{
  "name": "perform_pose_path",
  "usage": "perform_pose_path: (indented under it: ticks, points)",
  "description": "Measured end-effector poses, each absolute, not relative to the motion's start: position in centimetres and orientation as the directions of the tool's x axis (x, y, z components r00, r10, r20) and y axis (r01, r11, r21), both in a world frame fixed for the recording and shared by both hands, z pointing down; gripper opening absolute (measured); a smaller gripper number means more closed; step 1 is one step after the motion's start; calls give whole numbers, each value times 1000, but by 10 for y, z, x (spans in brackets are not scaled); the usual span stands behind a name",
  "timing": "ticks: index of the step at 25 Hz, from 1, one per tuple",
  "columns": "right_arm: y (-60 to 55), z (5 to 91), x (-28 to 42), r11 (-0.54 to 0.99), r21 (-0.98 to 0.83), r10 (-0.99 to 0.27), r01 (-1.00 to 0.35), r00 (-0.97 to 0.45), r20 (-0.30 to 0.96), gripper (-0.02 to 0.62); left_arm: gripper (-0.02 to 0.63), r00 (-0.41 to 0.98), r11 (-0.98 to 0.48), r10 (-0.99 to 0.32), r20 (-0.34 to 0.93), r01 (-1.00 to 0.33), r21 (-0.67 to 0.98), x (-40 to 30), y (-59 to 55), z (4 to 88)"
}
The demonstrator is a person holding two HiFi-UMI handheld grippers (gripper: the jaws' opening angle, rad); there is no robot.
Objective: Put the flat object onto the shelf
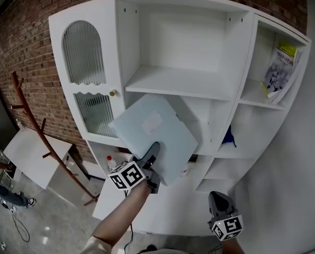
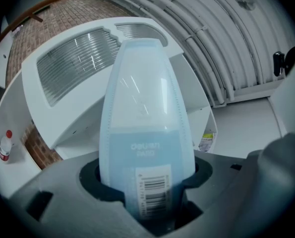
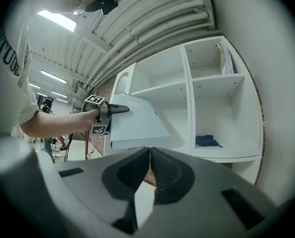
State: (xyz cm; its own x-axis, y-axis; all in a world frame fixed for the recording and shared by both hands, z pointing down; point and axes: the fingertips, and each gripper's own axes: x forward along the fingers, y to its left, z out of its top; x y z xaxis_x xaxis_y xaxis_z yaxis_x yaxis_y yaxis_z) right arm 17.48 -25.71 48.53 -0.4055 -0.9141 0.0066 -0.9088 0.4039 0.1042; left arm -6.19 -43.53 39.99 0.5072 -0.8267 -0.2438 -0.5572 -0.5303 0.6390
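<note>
Arm outstretched, left tool clamping flat blue case, right tool closed, low

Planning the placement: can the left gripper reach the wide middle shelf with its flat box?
Probably yes: the left gripper, shut on the flat box, is below the open-fronted wide shelf, with nothing seen between them.

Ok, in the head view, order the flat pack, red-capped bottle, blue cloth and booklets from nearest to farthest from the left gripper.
1. flat pack, held by the left gripper itself.
2. red-capped bottle, low shelf just to its left.
3. blue cloth, right-hand compartment.
4. booklets, top right compartment.
</note>
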Motion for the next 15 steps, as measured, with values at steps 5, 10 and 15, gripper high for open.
perform_pose_path:
  ticks: [5,10,15]
  points:
    - [-266,484,174,414,84,-909,-906,-416,1,29,301,499,-512,-837,-223,-573,640,-51,-452,400]
    - [-282,481,159,466,81,-884,-881,-467,5,29,301,485,-481,-849,-211,-539,691,-36,-467,404]
    - [-298,473,142,519,68,-854,-852,-521,-1,31,301,511,-479,-836,-198,-504,719,-17,-482,411]
